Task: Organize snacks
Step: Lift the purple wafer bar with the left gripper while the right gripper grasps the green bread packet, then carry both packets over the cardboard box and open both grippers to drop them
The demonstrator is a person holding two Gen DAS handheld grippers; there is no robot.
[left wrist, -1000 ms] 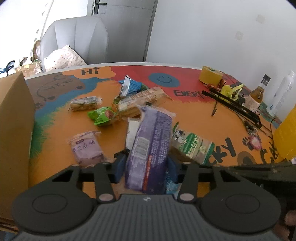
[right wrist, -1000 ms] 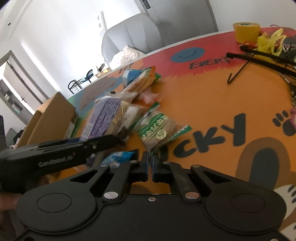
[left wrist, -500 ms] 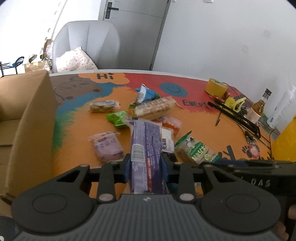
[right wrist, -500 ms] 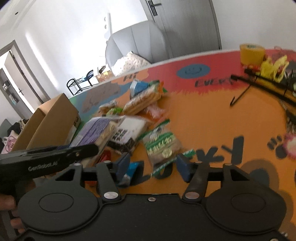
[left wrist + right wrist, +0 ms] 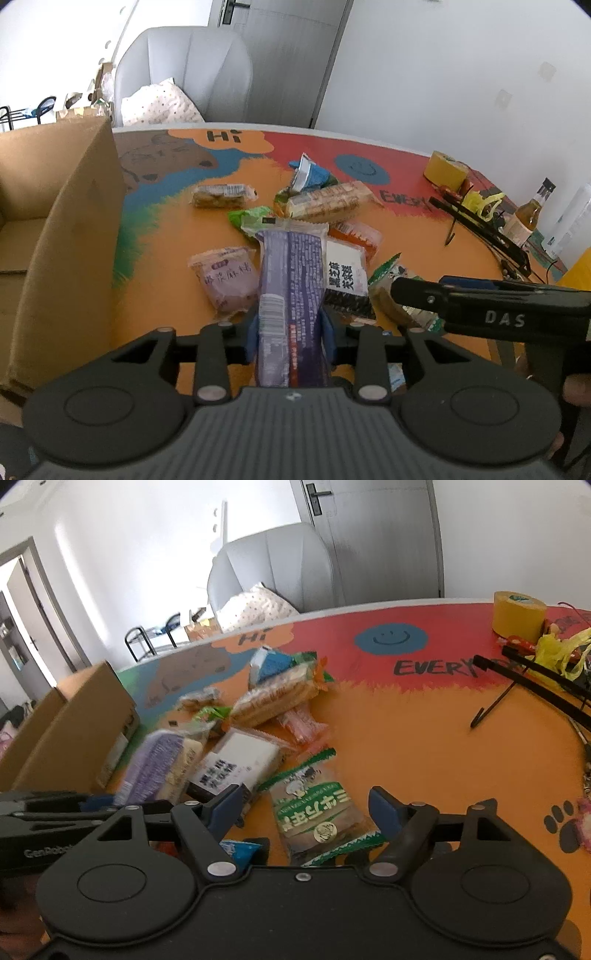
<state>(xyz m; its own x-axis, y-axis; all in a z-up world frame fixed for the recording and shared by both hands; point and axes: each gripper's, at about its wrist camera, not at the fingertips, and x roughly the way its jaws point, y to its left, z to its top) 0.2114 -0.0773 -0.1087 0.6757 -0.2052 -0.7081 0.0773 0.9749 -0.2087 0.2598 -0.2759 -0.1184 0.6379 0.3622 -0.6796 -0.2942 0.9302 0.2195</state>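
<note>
Left gripper (image 5: 290,328): gripping purple snack pack (image 5: 290,280), box (image 5: 55,236) at nine o'clock.
Right gripper (image 5: 308,808): jaws just opening wide, hanging over green packet (image 5: 317,812).

Both wrist cameras look steeply down, close over the same snack pile (image 5: 295,221) on the table (image 5: 424,738).

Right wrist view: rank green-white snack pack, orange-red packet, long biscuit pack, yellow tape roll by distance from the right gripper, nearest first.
From the right gripper:
1. Green-white snack pack, lying on the table between the open jaws.
2. Orange-red packet, centre, just beyond.
3. Long biscuit pack, farther back, slightly left.
4. Yellow tape roll, far right, near the table's back edge.
</note>
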